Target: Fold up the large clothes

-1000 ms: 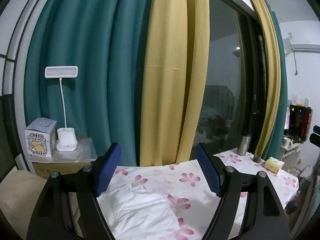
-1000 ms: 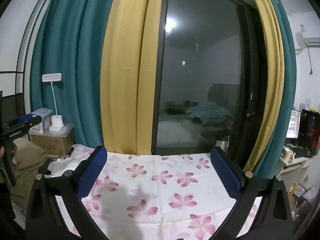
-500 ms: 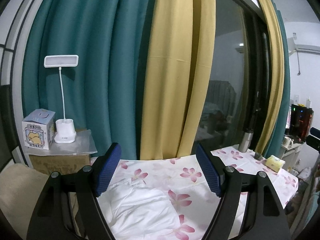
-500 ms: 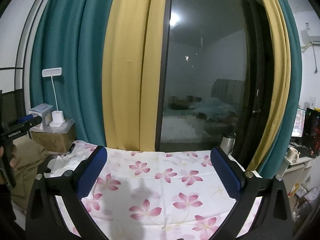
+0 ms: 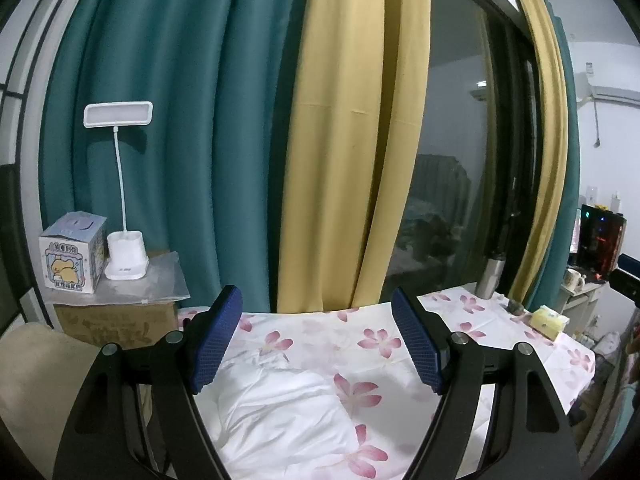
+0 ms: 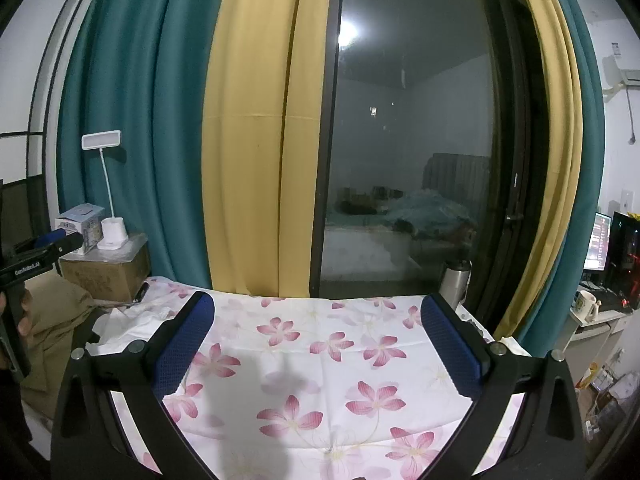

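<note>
A crumpled white garment [image 5: 280, 412] lies on the flowered tablecloth [image 5: 372, 336], below and between the fingers of my left gripper [image 5: 316, 344], which is open and empty above it. In the right wrist view the same garment [image 6: 128, 324] lies at the table's far left corner. My right gripper [image 6: 318, 344] is open and empty above the flowered cloth [image 6: 320, 364], with nothing between its blue pads [image 6: 182, 344]. The left gripper also shows at the left edge of the right wrist view [image 6: 36, 256].
Teal and yellow curtains [image 5: 340, 140] and a dark glass door [image 6: 408, 160] stand behind the table. A cardboard box [image 5: 116, 320] at the left carries a white lamp [image 5: 124, 256] and a small carton [image 5: 72, 258]. A steel flask [image 6: 456, 280] stands at the table's back right. A desk with a mug [image 6: 586, 304] is at the far right.
Both cameras have tilted slightly; the table and garment sit a little lower in view. Both grippers stay open and empty.
</note>
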Demonstrator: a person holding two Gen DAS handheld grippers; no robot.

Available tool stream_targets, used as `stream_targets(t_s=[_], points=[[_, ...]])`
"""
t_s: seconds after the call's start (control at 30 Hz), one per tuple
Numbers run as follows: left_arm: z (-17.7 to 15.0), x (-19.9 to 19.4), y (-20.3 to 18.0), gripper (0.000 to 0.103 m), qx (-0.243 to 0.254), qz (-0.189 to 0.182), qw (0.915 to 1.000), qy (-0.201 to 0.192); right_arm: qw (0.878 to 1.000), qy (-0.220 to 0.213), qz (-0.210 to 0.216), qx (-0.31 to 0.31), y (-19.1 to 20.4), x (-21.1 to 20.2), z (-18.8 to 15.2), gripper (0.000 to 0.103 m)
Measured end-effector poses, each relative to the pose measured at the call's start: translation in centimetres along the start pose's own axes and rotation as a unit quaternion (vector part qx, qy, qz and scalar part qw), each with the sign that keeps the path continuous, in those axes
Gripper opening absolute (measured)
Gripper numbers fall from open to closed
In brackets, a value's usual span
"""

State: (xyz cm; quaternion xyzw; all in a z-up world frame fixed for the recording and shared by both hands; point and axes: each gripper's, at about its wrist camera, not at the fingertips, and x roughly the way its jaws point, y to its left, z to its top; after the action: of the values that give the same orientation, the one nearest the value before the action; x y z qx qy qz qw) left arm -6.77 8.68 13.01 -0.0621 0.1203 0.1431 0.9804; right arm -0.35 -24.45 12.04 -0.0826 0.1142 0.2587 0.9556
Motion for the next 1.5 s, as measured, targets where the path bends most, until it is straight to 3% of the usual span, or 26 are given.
stream_targets(t_s=[1.5], points=[[-0.4,1.0,0.0,0.080,0.001,-0.003,1.0000,0.001,1.000,0.010,-0.008,0.002,1.3,1.0,-0.4,0.102]])
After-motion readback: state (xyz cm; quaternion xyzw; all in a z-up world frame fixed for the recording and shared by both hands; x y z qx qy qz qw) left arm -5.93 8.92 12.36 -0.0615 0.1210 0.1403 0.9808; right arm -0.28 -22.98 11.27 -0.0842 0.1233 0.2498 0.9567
